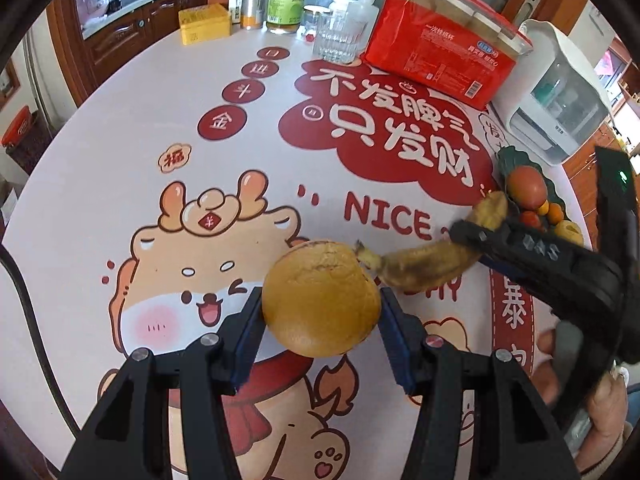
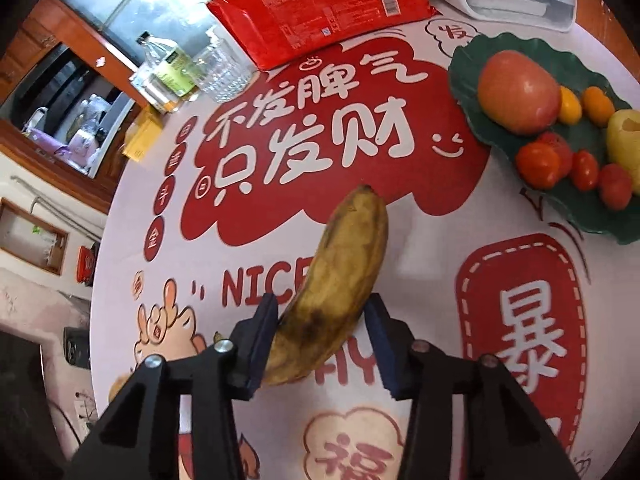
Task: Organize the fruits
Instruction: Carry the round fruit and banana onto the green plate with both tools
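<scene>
- Left gripper [image 1: 320, 300] had a round yellow-brown fruit [image 1: 320, 298] pinched between its jaws, about half open, held above the desk [image 1: 120, 160].
- That fruit looked firm with leathery skin, probably not slippery. Gripping across its widest part seemed right.
- Right gripper [image 2: 320, 328] had its jaws fairly narrow on the banana [image 2: 340, 280], taken near the stem end, tip pointing toward the green plate [image 2: 472, 120].
- The banana was spotty and overripe, so I'd guess soft and easy to bruise. A light squeeze, closer to mid-length, would sag less.
- The plate already held an apple [image 2: 518, 92] and small tomatoes [image 2: 540, 160].
</scene>
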Motion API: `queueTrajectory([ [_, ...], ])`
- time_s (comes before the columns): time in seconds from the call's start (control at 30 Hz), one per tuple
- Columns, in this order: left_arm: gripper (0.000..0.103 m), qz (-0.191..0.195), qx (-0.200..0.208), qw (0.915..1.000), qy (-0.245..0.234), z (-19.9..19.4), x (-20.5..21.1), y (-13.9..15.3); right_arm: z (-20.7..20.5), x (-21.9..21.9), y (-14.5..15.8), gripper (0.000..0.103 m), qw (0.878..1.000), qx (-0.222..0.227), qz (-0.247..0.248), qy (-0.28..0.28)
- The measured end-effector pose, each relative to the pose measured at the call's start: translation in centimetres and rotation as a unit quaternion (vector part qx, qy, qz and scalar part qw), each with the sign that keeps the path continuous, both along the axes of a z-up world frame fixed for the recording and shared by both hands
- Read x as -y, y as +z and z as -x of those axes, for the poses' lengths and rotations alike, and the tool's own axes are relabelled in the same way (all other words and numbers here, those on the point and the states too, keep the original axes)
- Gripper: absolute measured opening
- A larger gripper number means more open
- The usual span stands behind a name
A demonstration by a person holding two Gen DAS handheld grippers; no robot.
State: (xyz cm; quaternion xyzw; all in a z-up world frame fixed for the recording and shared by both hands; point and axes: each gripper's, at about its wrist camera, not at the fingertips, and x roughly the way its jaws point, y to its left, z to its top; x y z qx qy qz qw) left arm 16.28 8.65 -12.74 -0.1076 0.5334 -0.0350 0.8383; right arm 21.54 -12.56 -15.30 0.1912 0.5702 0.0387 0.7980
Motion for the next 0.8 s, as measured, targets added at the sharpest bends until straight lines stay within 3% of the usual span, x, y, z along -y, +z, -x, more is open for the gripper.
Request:
queueTrajectory([
  [0.2,0.054,-0.001,0.013,0.9996,-0.026,0.1,2.3,1.2,2.9,2.2,2.2,0.036,1.000,0.023,-0.002,0.010],
  [0.43,0.054,0.002,0.021,0.9970,-0.074,0.5,6.8,2.2,5.8,5.3,5.4,0.034,0.996,0.062,0.062,0.016],
  [0.8,0.054,0.004,0.052,0.9842,-0.169,-2.0,16.6,5.3,5.1,15.0,10.6,0.034,0.990,0.086,0.110,-0.010],
])
